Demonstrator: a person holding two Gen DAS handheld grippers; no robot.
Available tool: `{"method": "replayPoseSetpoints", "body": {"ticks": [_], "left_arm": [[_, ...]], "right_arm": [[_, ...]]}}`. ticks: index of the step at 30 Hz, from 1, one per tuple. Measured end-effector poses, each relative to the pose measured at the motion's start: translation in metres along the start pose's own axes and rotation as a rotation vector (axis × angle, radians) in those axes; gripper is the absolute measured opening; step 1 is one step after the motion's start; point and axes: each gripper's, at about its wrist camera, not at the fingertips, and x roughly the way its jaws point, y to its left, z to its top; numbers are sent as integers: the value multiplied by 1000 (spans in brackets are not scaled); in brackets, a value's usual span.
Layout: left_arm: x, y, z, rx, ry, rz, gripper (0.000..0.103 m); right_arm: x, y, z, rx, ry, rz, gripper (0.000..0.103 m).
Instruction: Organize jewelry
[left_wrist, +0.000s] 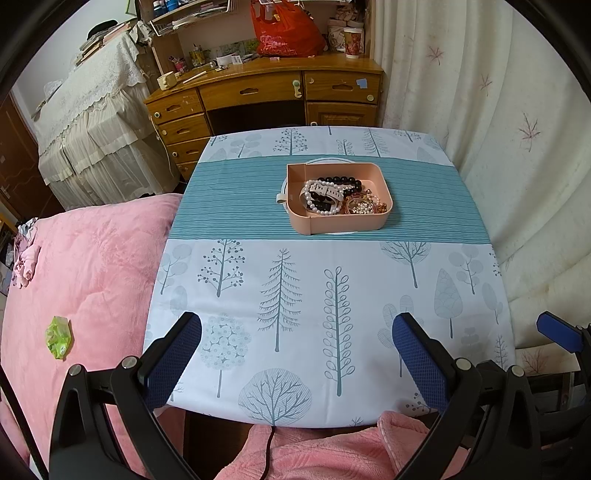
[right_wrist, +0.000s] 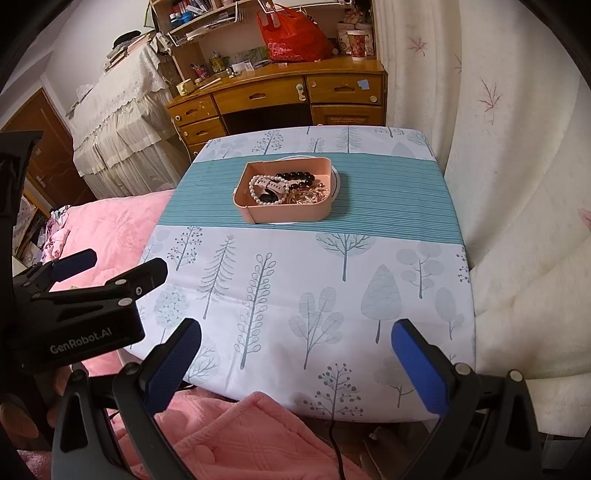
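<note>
Both my grippers, left (left_wrist: 297, 354) and right (right_wrist: 295, 360), spread wide, holding nothing; pink jewelry tray (left_wrist: 340, 221) well ahead on table (left_wrist: 258, 295).

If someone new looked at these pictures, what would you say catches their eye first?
Most likely the pink tray on the teal striped band of the tree-print tablecloth, heaped with a white pearl strand, black beads and gold pieces. Next, the left tongs and right tongs, both open and empty, at the table's near edge. Behind, a red bag sits on the wooden desk.
</note>
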Motion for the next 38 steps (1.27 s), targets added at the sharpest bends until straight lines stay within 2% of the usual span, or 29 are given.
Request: {"method": "replayPoseSetpoints", "body": {"ticks": [38], "left_arm": [[10, -15, 19, 20, -16, 33, 102]], "right_arm": [[8, -10, 6, 24, 17, 5, 103]]}}
